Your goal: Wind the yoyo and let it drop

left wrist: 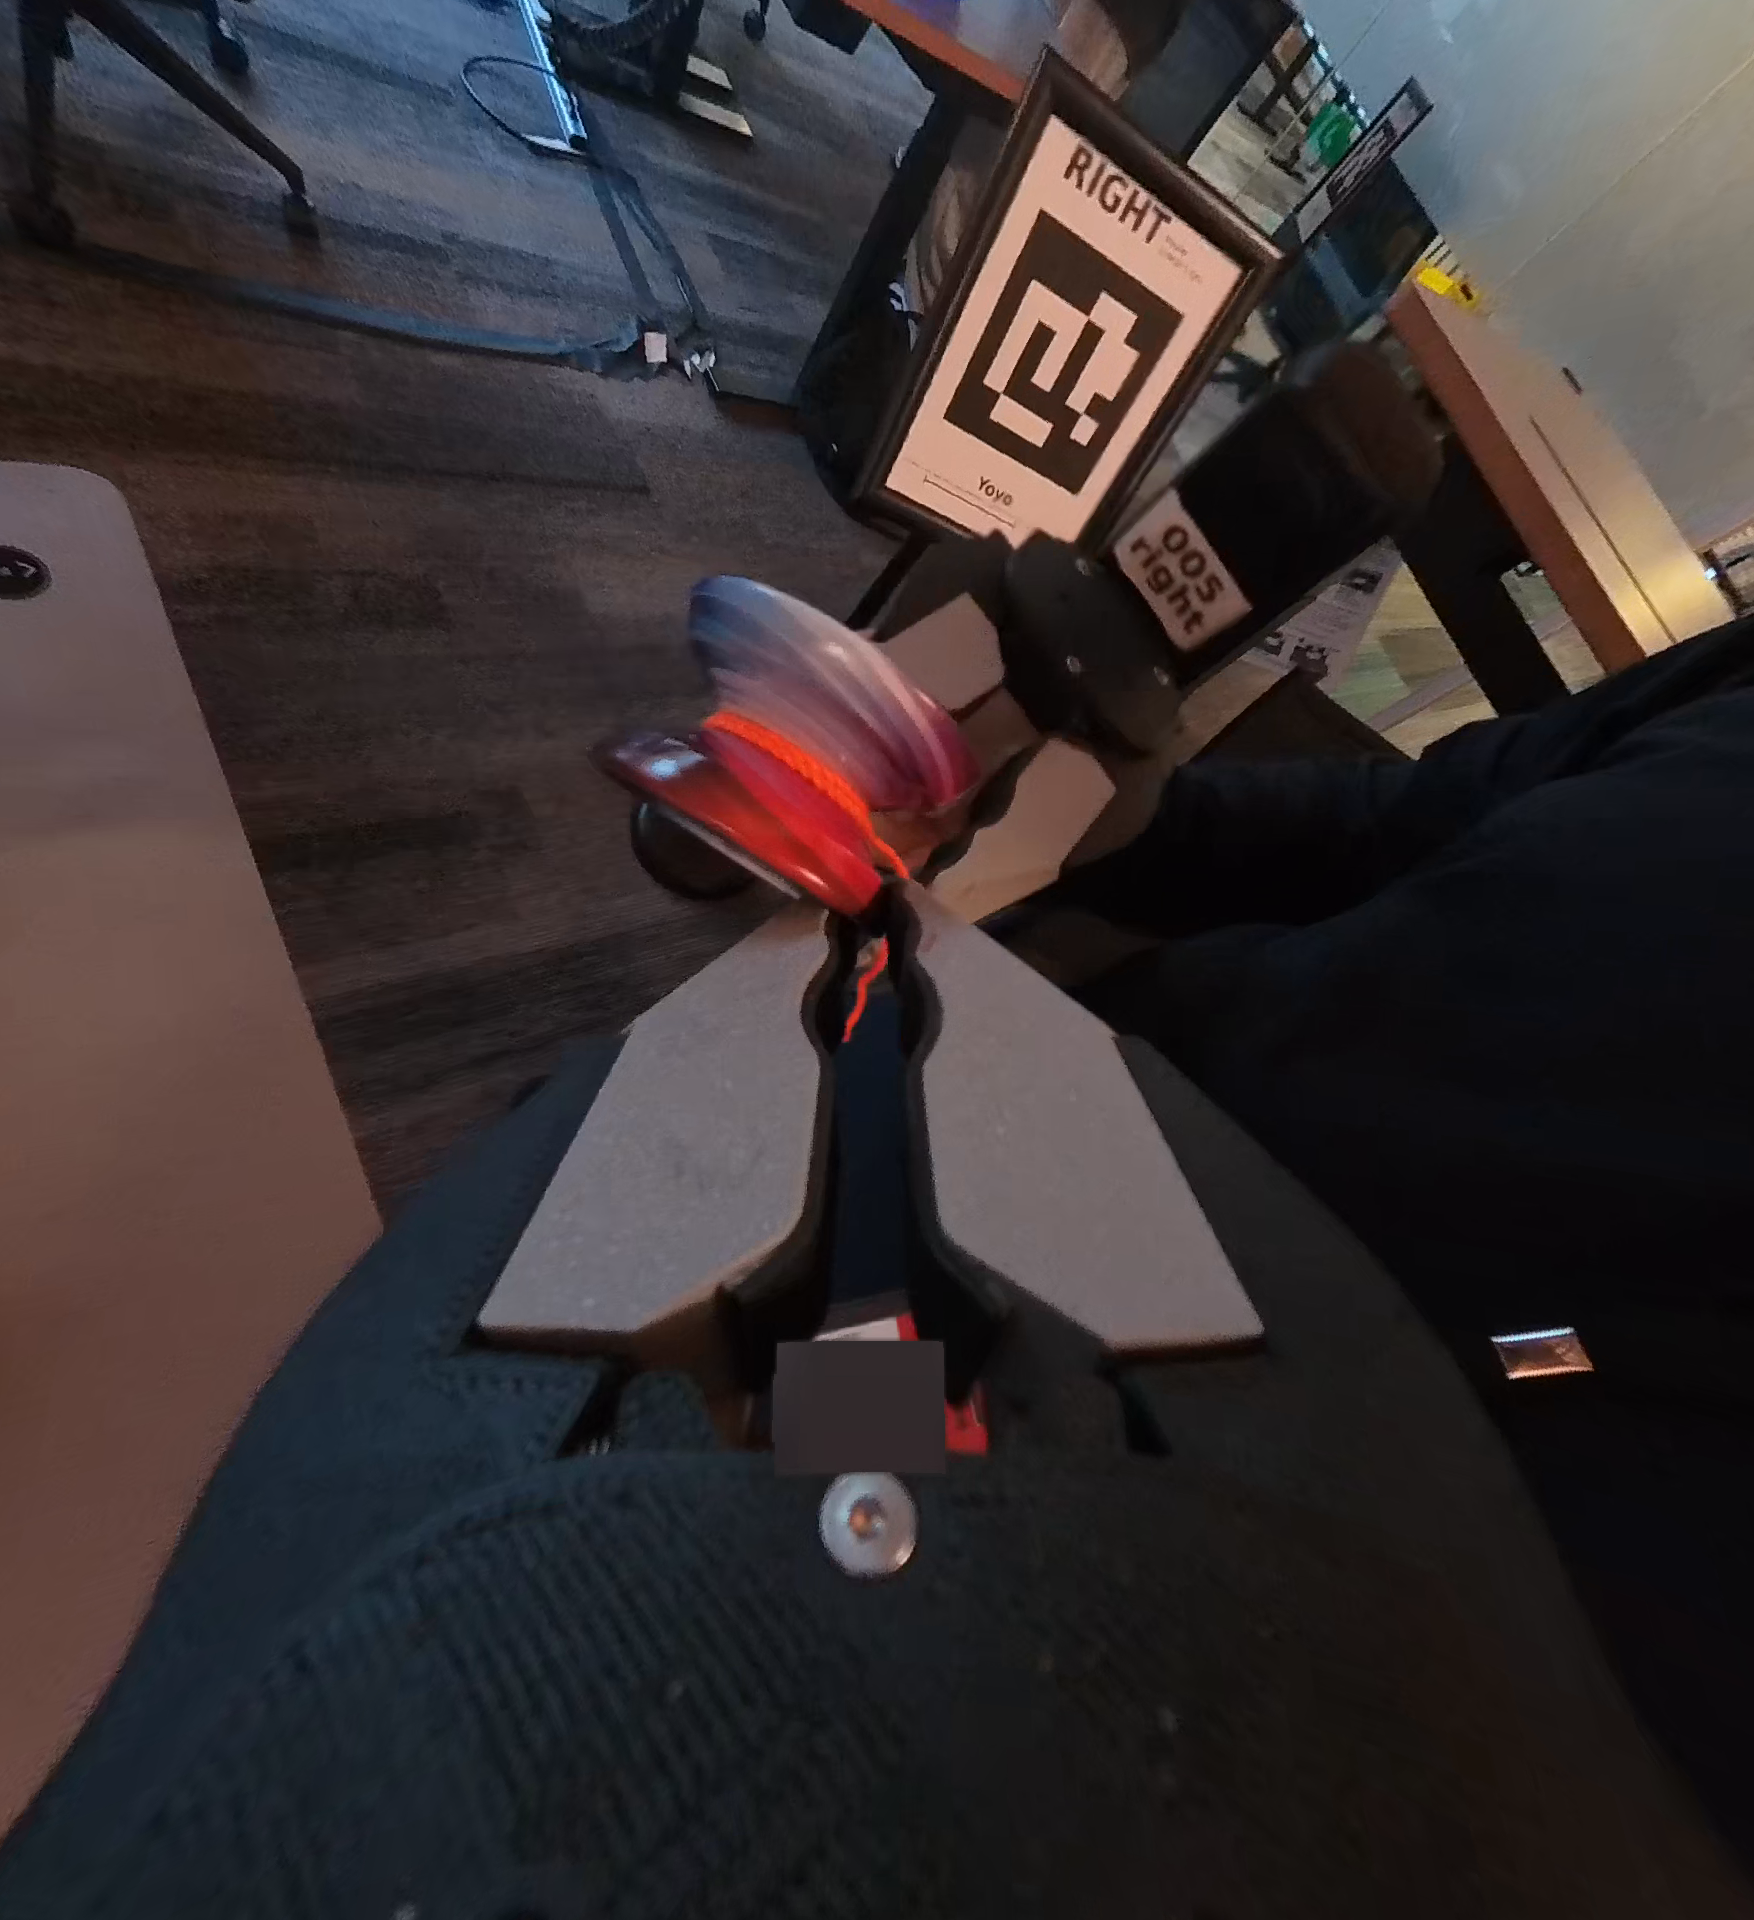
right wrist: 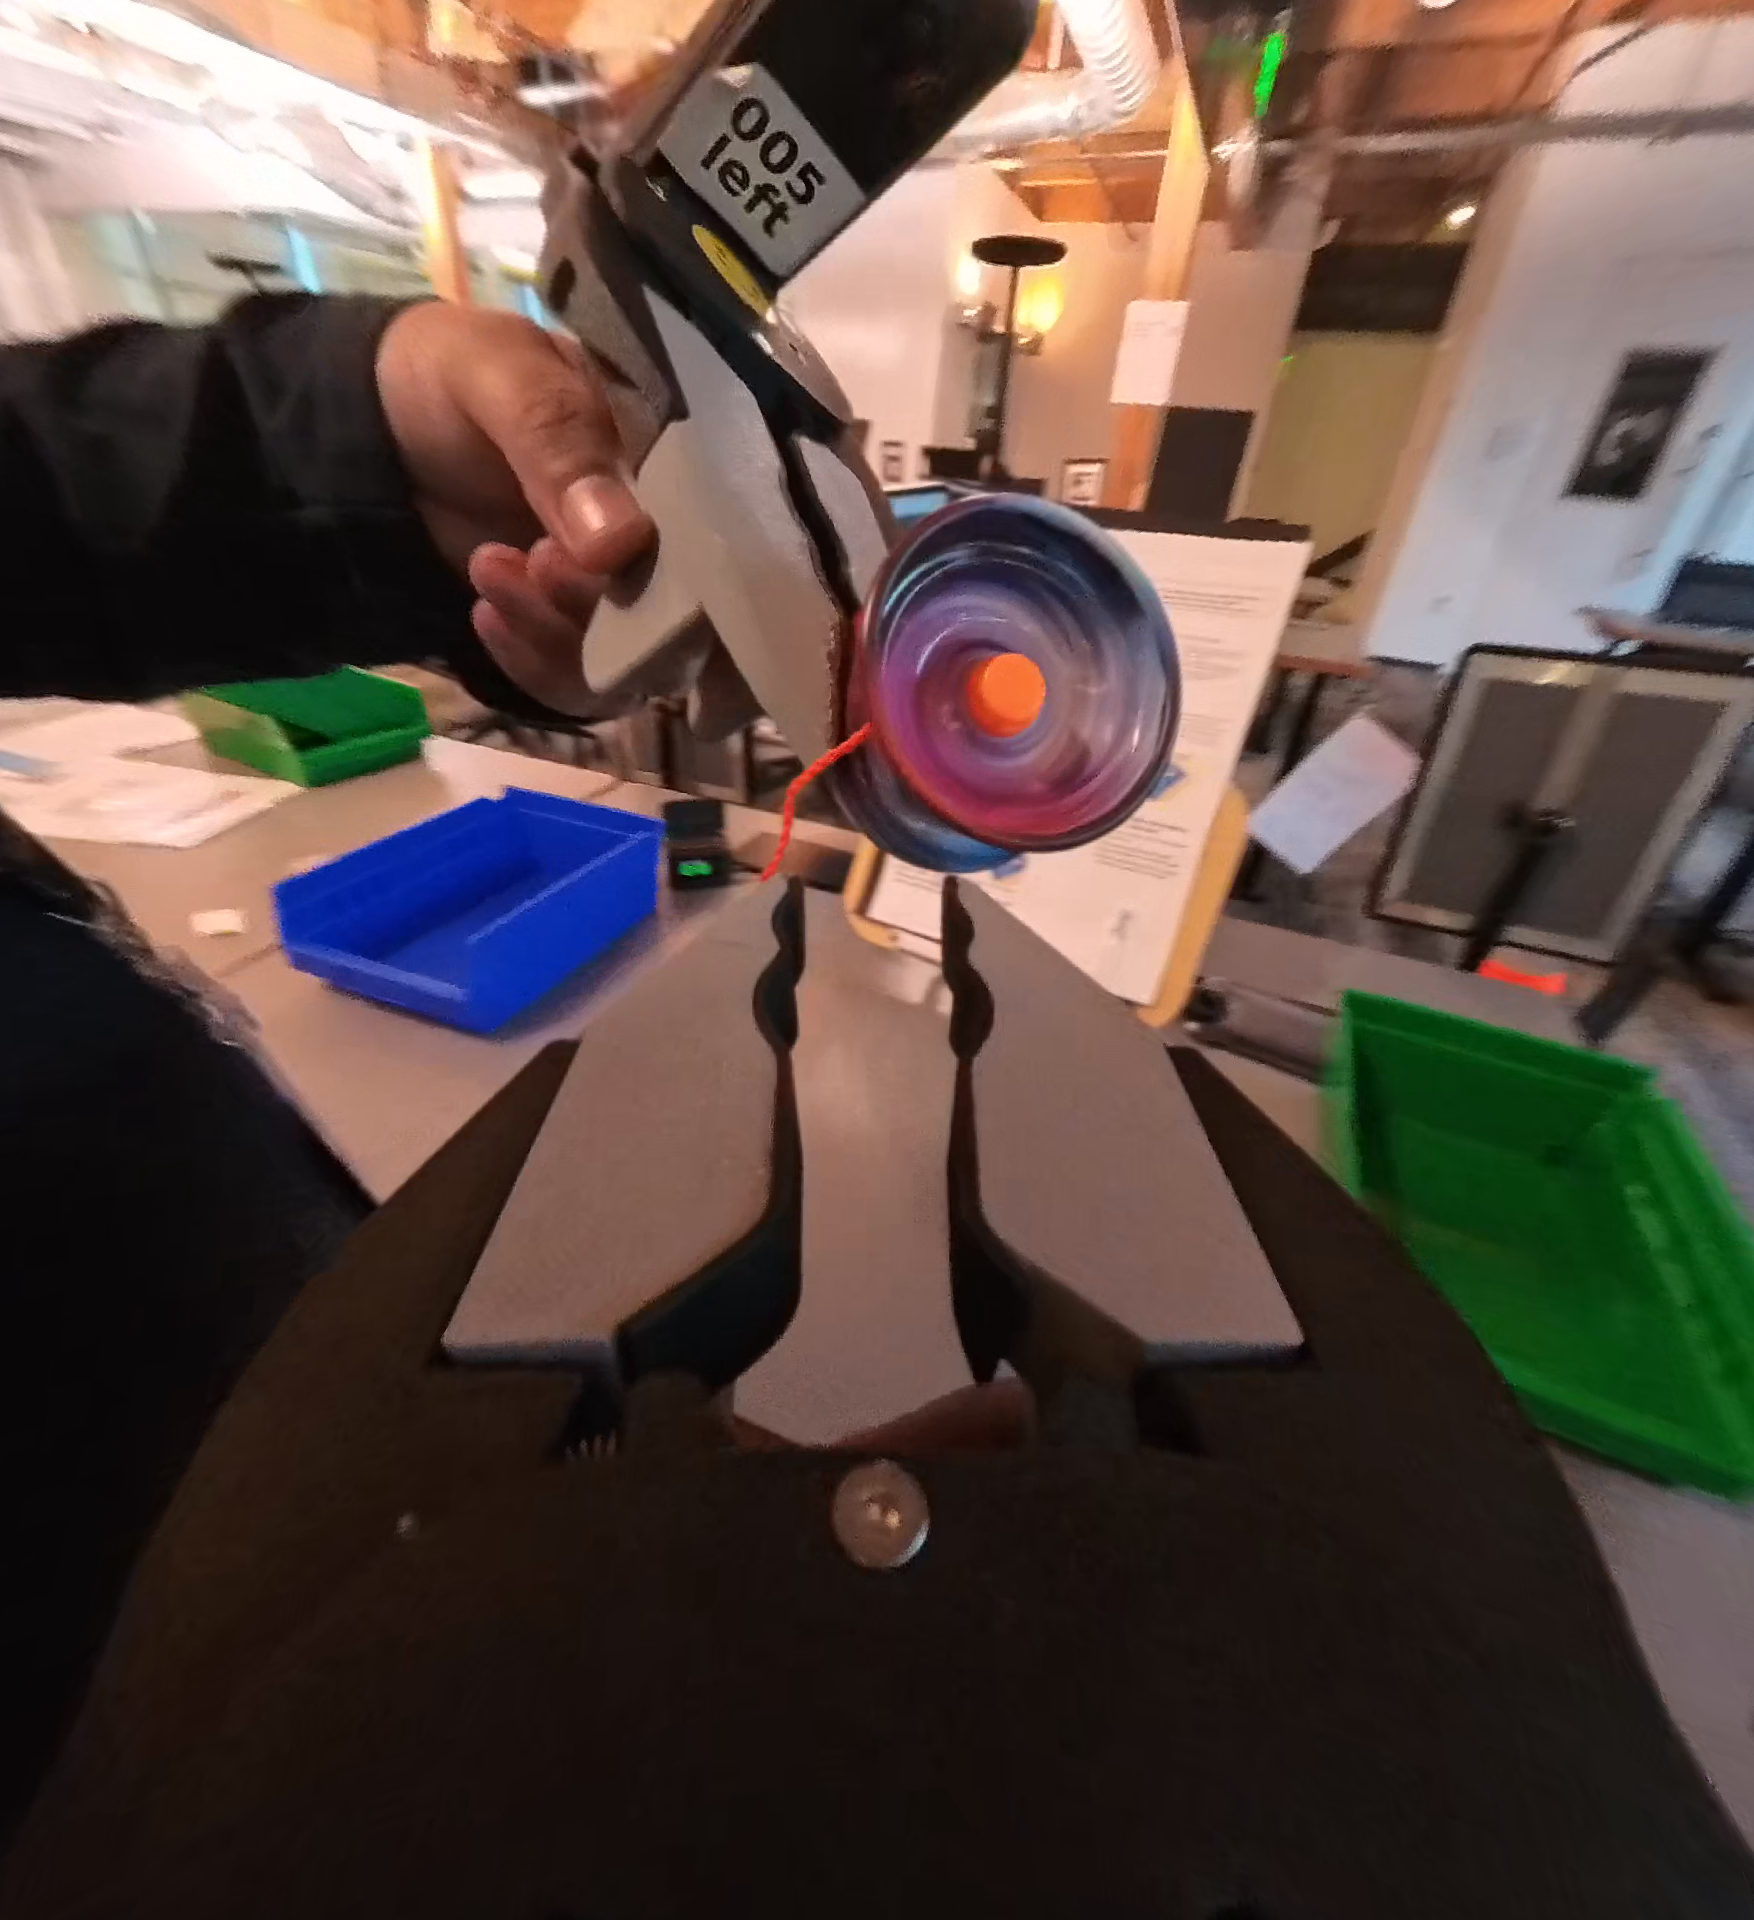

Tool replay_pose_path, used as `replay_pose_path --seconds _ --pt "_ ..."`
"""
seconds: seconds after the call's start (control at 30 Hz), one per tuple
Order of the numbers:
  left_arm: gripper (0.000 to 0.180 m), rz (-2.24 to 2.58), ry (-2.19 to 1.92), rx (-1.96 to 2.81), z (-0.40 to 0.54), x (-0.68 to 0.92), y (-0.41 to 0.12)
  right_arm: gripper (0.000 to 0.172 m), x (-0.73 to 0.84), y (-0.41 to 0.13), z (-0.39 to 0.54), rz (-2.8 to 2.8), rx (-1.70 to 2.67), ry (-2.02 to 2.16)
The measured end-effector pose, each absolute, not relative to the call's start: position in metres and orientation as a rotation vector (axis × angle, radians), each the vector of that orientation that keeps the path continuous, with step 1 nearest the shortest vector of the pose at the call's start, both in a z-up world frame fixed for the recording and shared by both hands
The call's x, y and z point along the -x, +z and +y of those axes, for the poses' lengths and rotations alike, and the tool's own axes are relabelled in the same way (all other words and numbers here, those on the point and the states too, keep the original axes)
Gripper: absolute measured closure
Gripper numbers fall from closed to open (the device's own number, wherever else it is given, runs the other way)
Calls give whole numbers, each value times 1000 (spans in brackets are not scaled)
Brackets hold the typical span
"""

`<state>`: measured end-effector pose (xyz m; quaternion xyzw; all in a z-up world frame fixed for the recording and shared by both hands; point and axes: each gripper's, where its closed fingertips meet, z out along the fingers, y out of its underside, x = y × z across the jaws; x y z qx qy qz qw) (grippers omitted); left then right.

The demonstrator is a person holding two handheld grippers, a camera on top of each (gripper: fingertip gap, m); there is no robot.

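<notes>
Grey fingers of the left gripper (left wrist: 878, 914) fill the lower half of the left wrist view, clenched at their tips on an orange string (left wrist: 865, 997), whose loose end trails back between them. At 12 o'clock from the tips, touching them, sits the yoyo (left wrist: 800, 748), blurred, red and purple, with string wound in its groove. At 1 o'clock beyond it is the right gripper (left wrist: 966, 821), its fingers just beside the yoyo; whether they touch it cannot be told here. A framed sign (left wrist: 1060, 322) stands farther off at 1 o'clock, a table (left wrist: 73, 883) edge lies at 9 o'clock, and dark floor (left wrist: 385, 520) spreads behind.

From the right wrist view, the right gripper (right wrist: 873, 899) points forward with its jaws parted and nothing between the tips. The yoyo (right wrist: 1018, 686) hangs just past them at 12 o'clock, its purple face and orange hub toward the camera, smeared by motion. The string (right wrist: 811, 790) dangles at its 8 o'clock side. The left gripper (right wrist: 842, 623) comes down from 11 o'clock, gripped by a hand (right wrist: 520, 488), its closed tips against the yoyo's rim. A blue bin (right wrist: 468, 914) rests on the table (right wrist: 416, 1081) at 9 o'clock; a green bin (right wrist: 1579, 1226) sits at 3 o'clock, another (right wrist: 312, 722) at 10 o'clock.
</notes>
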<state>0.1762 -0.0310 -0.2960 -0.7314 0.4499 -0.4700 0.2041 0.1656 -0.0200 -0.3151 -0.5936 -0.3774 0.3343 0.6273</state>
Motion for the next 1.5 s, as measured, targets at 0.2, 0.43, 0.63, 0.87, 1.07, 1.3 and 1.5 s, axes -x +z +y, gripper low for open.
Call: replay_pose_path --seconds 0.2,0.43,0.63,0.87,1.07,1.3,1.5 --pt "178 1215 -1384 2056 -32 -178 -295 145 -167 -312 -22 -922 1257 384" --pt "178 1184 -1440 2068 -34 -179 -293 156 -161 -307 -36 -1068 1040 9" --pt "178 1107 -1513 2082 -30 -178 -292 147 -160 -317 -36 -1232 990 -104" --pt "178 1123 -1556 2116 -34 -175 -295 144 -169 -320 -38 -1430 774 -327" --pt "178 1115 -1576 2155 -27 -173 -297 139 -192 -308 -14 -1495 816 -377" --pt "178 939 -1707 2133 -17 -180 -288 140 -193 -307 2 -1261 1041 -272" --pt "178 872 -1808 2110 -21 -182 -280 140 -193 -313 12 -1156 1091 -199"
